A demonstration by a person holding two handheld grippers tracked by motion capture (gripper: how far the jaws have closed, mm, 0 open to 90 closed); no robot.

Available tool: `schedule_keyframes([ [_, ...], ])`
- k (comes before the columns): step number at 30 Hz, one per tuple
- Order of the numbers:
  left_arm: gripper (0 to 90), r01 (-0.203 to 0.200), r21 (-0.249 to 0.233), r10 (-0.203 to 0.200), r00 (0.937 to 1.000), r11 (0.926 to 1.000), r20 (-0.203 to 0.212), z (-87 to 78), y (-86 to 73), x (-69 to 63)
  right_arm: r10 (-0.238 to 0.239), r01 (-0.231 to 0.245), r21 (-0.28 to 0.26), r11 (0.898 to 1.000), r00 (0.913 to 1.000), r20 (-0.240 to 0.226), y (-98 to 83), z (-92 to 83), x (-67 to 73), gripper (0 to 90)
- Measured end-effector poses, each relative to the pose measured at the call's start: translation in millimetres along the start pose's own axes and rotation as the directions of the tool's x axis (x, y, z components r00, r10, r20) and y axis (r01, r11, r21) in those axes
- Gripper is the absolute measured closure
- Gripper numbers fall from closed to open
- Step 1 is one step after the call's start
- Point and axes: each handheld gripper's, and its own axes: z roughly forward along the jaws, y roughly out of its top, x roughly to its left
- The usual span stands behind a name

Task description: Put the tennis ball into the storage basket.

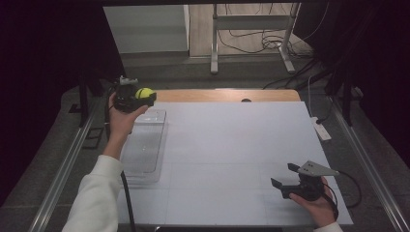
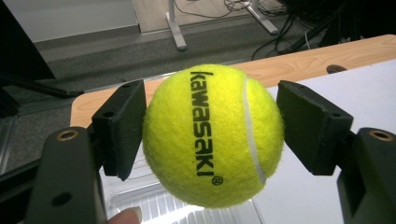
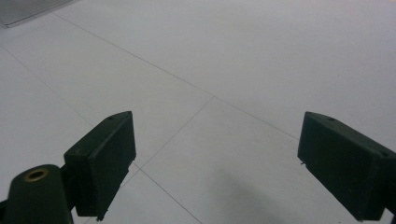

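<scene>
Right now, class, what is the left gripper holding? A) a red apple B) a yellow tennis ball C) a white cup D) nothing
B: the left gripper has both jaws pressed against a yellow tennis ball, held above the clear tray.

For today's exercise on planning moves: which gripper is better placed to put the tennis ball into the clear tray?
Left. The left gripper already grips the tennis ball above the clear tray; the right gripper stands open, far across the table.

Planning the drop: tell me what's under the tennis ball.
Below the tennis ball, held in the left gripper, sits a clear plastic tray. The ball hides part of it.
</scene>
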Motion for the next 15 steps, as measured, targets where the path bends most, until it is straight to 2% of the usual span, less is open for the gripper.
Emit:
schedule_keyframes([
  [15,27.7,0.038,0.010,-0.037,0.9980,0.9992,-0.051,4.0,-4.8,21.1,0.000,0.000,0.003,1.000,1.0000,0.000,-0.3,0.4,0.0,11.9],
])
